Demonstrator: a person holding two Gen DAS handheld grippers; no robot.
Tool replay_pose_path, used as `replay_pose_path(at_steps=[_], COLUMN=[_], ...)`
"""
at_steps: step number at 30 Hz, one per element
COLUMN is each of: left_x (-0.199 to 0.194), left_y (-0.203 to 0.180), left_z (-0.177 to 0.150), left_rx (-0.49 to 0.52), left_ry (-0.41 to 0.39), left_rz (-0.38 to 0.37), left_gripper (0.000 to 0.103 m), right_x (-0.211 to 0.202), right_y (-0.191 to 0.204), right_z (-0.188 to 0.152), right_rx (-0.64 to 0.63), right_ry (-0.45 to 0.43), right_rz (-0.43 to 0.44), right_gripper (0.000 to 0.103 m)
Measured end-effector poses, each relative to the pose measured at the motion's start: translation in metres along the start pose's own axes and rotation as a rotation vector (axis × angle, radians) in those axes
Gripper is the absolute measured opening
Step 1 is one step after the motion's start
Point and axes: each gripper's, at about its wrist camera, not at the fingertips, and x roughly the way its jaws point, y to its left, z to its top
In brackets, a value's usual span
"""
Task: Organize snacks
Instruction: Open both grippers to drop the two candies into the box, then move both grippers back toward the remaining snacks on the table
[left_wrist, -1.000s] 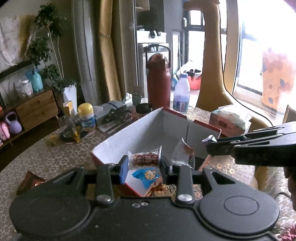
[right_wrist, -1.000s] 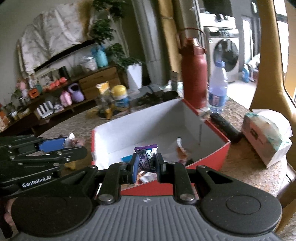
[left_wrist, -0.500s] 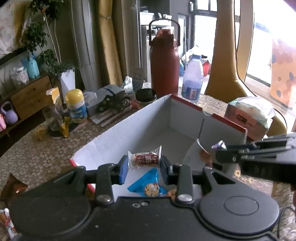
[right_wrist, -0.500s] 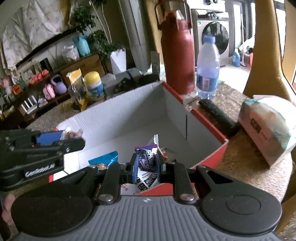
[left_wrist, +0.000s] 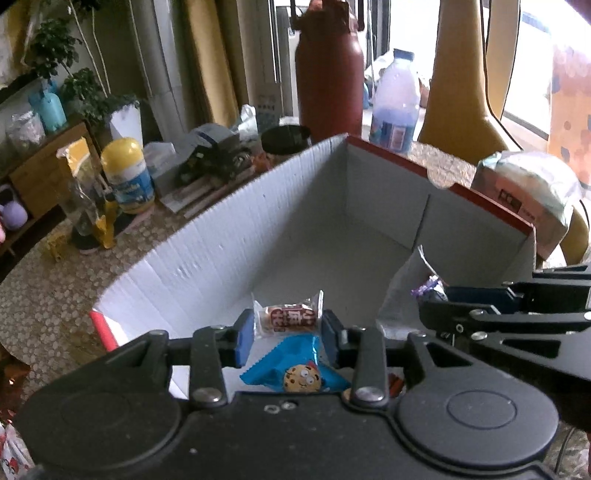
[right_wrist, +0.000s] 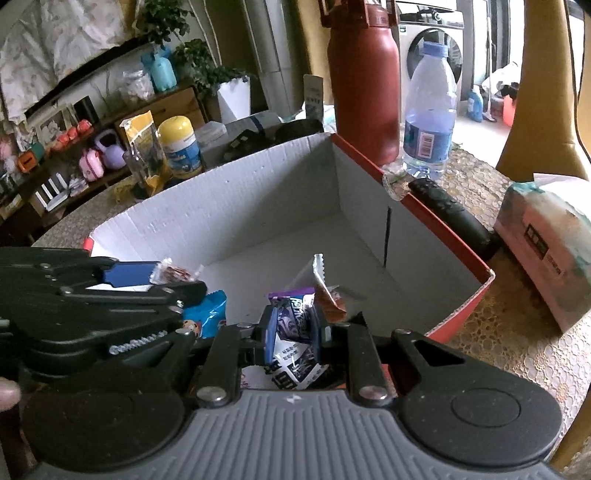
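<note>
A red cardboard box (left_wrist: 280, 221) with white inner walls stands on the table; it also shows in the right wrist view (right_wrist: 258, 192). My left gripper (left_wrist: 288, 326) is shut on a small clear-wrapped red-label snack (left_wrist: 290, 319) over the box's near end. A blue cookie packet (left_wrist: 295, 371) lies below it in the box. My right gripper (right_wrist: 293, 328) is shut on a purple snack packet (right_wrist: 291, 321), also held over the box. An orange-and-silver wrapper (right_wrist: 325, 291) lies inside just beyond it. The left gripper (right_wrist: 162, 273) shows at the left of the right wrist view.
A maroon thermos (right_wrist: 364, 81) and a water bottle (right_wrist: 430, 110) stand behind the box. A tissue pack (right_wrist: 546, 243) and a black cylinder (right_wrist: 454, 214) lie to its right. A yellow-lidded jar (left_wrist: 127, 177), a bag and clutter sit to the left.
Both grippers have moved forward and lower over the box, each still holding its snack. The box now fills most of both views.
</note>
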Motion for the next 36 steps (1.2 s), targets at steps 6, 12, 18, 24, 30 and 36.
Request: replay_pose_path(at_steps=[6, 12, 18, 24, 30, 36], left_x=[0.006, -0.002, -0.019, -0.043, -0.074, -0.107], left_y=[-0.001, 0.000, 0.006, 0.012, 0.020, 0.028], left_z=[-0.003, -0.007, -0.008, -0.012, -0.019, -0.028], left_rx=[0.002, 0.003, -0.022, -0.043, -0.071, -0.093], left_ry=[0.035, 0.022, -0.012, -0.050, -0.098, -0.148], left_rz=[0.007, 0.015, 0.030, 0.043, 0.043, 0.032], left_gripper=[0.044, 0.076, 0.084, 0.089, 0.093, 0.094], right_x=[0.000, -0.006, -0.018, -0.037, -0.061, -0.087], right_y=[-0.001, -0.004, -0.009, -0.009, -0.001, 0.012], right_z=[0.001, 0.001, 0.000, 0.000, -0.004, -0.010], right_rx=[0.006, 0.026, 0.062, 0.083, 0.068, 0.045], right_ry=[0.000, -0.007, -0.024, -0.053, -0.070, -0.091], right_rz=[-0.003, 0.005, 0.027, 0.029, 0.029, 0.043], right_gripper=[0.019, 0.020, 0.038, 0.059, 0.068, 0.069])
